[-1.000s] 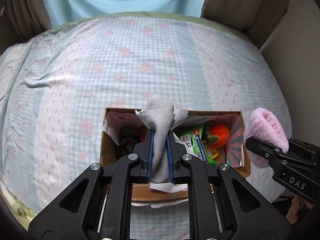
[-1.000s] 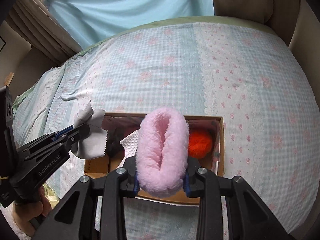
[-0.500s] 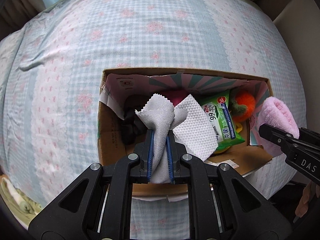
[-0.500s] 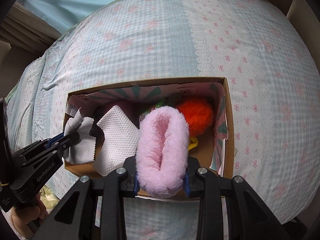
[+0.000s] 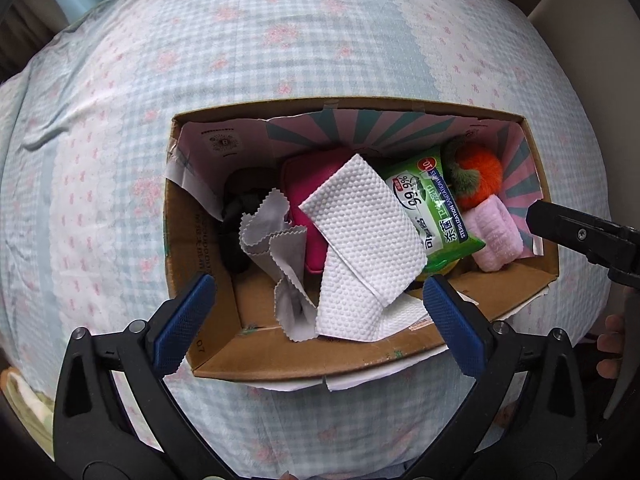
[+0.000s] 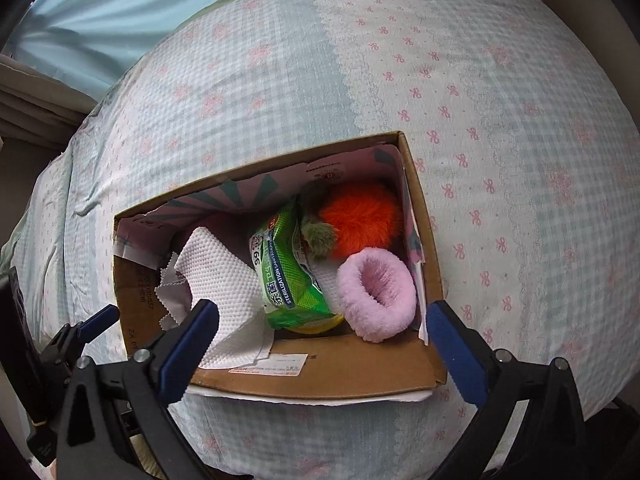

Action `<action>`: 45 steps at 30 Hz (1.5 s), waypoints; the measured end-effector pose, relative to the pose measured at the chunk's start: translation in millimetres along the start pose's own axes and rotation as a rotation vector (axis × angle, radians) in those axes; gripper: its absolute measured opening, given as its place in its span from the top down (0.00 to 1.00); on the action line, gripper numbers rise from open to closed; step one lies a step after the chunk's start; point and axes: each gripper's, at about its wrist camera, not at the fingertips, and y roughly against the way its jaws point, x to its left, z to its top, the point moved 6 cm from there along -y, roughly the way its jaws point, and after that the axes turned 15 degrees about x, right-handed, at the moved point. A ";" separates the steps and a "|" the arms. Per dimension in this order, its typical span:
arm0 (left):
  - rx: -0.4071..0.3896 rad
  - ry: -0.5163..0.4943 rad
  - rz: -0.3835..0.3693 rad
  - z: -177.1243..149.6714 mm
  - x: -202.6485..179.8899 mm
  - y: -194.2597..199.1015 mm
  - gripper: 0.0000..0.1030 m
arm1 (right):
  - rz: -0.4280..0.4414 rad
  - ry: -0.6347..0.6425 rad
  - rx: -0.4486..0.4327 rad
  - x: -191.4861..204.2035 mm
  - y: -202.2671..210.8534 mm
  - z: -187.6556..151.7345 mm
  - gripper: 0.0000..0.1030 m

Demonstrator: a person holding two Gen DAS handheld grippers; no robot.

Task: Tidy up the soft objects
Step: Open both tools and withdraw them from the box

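1. Grippers: left gripper (image 5: 318, 294) and right gripper (image 6: 322, 320) stood spread, empty.
2. Grey cloth (image 5: 276, 248) and pink scrunchie (image 6: 376, 294) lay inside box (image 6: 320, 376) — cloth left, scrunchie right.
3. Risk: withdrawing fingers could snag the paper towel (image 5: 360, 248) — it overhung the near wall.

A brown cardboard box (image 5: 304, 360), its inner walls lined in pale pink with teal sunburst stripes, sits on a bedspread (image 5: 280, 40) of light blue-and-white gingham strewn with small pink bows and flowers. Inside lie a pale grey cloth (image 5: 276, 240) with zigzag edges, a white dimpled paper towel (image 5: 360, 248), a magenta pouch (image 5: 308, 184), a green wipes packet (image 6: 288, 276), an orange plush (image 6: 360, 220) with olive-green leaves and a pink fluffy slipper (image 6: 376, 292). Both grippers' pads (image 5: 184, 324) are blue on black frames.
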 end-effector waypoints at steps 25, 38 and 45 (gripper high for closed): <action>-0.455 0.127 -0.028 -58.8 -79.0 274.4 0.00 | -0.030 0.182 -0.309 -11.5 223.9 -59.7 0.00; -0.782 0.065 0.063 -106.5 -123.8 390.5 0.00 | -0.180 0.210 -0.686 -24.2 362.3 -122.7 0.00; -0.786 0.060 0.072 -114.3 -130.7 388.1 0.00 | -0.201 0.207 -0.723 -25.9 365.8 -133.7 0.00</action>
